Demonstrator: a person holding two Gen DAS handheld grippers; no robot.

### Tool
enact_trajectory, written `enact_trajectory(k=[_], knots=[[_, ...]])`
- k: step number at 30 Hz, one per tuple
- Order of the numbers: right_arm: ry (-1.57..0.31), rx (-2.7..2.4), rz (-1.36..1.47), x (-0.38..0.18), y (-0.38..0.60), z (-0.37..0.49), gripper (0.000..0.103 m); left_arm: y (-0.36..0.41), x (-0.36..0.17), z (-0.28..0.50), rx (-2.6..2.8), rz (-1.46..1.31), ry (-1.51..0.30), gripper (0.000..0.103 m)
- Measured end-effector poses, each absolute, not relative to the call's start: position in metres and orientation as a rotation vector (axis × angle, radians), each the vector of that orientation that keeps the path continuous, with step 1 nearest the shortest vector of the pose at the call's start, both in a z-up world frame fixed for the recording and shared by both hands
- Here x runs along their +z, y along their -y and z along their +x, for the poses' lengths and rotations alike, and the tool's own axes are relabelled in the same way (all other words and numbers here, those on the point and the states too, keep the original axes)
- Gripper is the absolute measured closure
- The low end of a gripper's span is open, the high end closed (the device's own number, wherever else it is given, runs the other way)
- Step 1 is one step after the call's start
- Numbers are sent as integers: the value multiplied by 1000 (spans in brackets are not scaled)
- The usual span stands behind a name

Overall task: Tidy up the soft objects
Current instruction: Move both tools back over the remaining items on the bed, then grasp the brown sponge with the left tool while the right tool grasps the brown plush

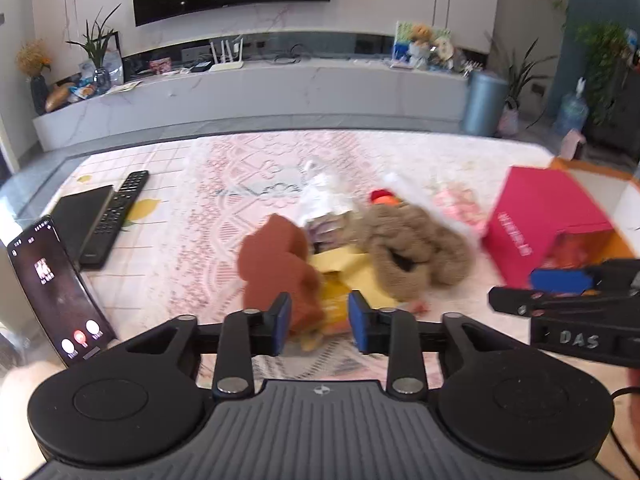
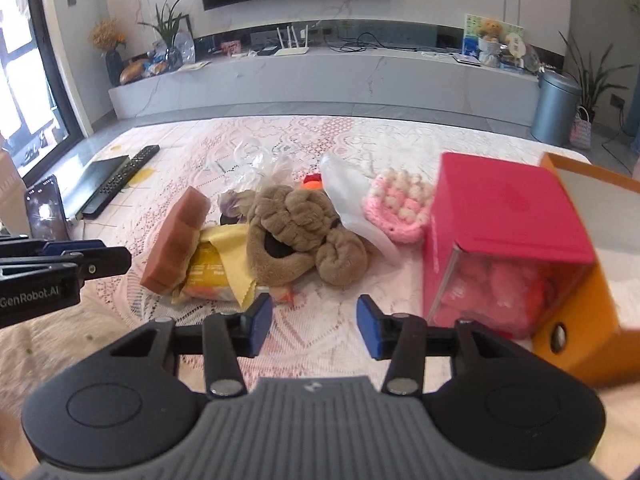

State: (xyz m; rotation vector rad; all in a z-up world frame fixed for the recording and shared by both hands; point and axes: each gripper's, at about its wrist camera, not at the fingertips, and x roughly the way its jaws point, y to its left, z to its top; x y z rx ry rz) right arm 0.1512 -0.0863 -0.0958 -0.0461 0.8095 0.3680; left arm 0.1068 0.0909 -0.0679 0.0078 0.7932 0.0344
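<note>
A pile of soft things lies mid-table: a brown sponge block [image 1: 276, 260] [image 2: 176, 240], a yellow cloth [image 1: 352, 270] [image 2: 228, 248] over a yellow packet, a tan plush toy [image 1: 412, 248] [image 2: 304, 232], a pink knitted piece [image 2: 396, 208] and clear plastic bags [image 1: 324, 196]. My left gripper [image 1: 319, 322] is open, its fingers either side of the sponge's near end and the packet. My right gripper [image 2: 314, 324] is open and empty above the lace cloth, just in front of the plush toy.
A pink box [image 2: 500, 232] with pink plush inside lies on its side at right, next to an orange box [image 2: 588, 280]. A phone [image 1: 56, 292], a remote [image 1: 116, 216] and a black case [image 1: 80, 216] lie at left. A TV bench stands beyond.
</note>
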Motion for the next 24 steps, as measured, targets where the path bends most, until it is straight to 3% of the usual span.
enact_trajectory(k=[2, 7, 19, 21, 22, 23, 24], knots=[[-809, 372, -65, -99, 79, 161, 53, -94, -73, 120, 45, 24, -816, 50], [-794, 383, -121, -107, 63, 185, 51, -100, -90, 153, 24, 5, -880, 42], [-758, 447, -175, -122, 43, 215, 44, -107, -121, 186, 38, -9, -965, 35], [-739, 458, -191, -123, 37, 219, 36, -110, -122, 185, 30, -27, -965, 35], [-731, 460, -201, -124, 34, 222, 35, -111, -121, 184, 30, -38, -963, 41], [-725, 458, -210, -125, 31, 224, 35, -113, -120, 183, 40, -47, -961, 54], [-722, 460, -216, -125, 28, 227, 35, -116, -118, 181, 43, -67, -958, 55]])
